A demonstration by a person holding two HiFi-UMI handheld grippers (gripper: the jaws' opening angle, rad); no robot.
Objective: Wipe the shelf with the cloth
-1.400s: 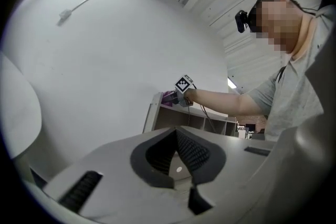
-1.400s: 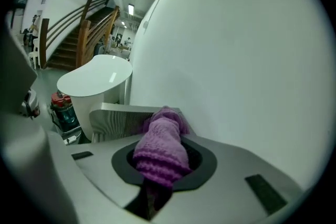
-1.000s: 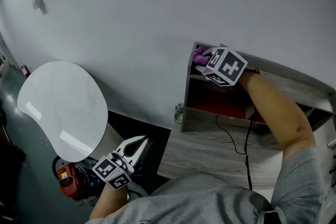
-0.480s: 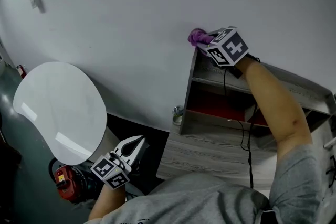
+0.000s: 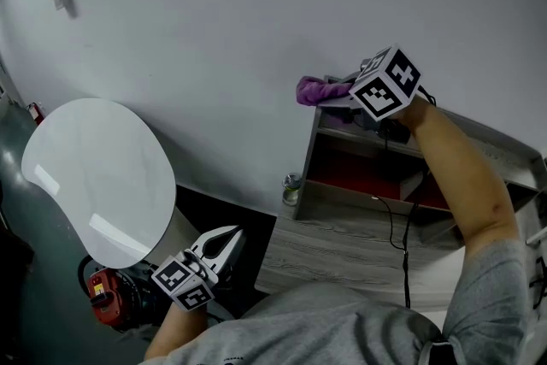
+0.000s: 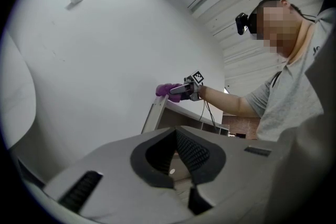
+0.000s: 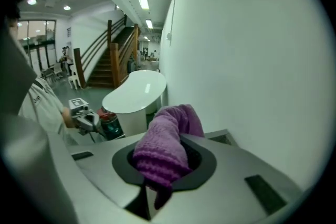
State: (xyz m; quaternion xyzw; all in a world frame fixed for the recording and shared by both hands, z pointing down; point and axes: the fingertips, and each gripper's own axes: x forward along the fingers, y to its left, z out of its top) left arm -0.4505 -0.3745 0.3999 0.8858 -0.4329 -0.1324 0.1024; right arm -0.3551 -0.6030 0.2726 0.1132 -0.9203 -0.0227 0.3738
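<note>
Cloth (image 5: 318, 89): purple, knitted, bunched. We are holding it in the right gripper (image 5: 345, 96). The jaws are clamping down on it, w/ one fold bulging out over the pads and a short tail hanging below (right gripper view).

Pos.: the cloth is hovering at the top left corner of the shelf (image 5: 310, 145), poking out past the shelf's left side toward the white wall (image 5: 256, 4). In the left gripper view it is sitting just above that corner. We can't tell if it is touching the top board. Our right arm is spanning the shelf top from the near side.

Shelf: grey wood-grain unit standing against the wall, open front, w/ a red-lined lower compartment (image 5: 363, 173). A black cable (image 5: 386, 222) is trailing from the right gripper down across the shelf front and over the grey wood-grain surface (image 5: 333, 248) below. A small clear jar (image 5: 291, 186) is standing at the shelf's lower left corner, by the wall.

Left gripper (image 5: 231, 237): we are holding it low and well apart from the shelf, jaws pointing up toward it. The jaw tips are meeting and nothing is sitting btw the pads; only wood-grain is showing through the gap behind the tips. Next to it is a white oval tabletop (image 5: 98, 175), w/ a red-and-black item (image 5: 109, 297) beneath its edge, too dim to ID.
</note>
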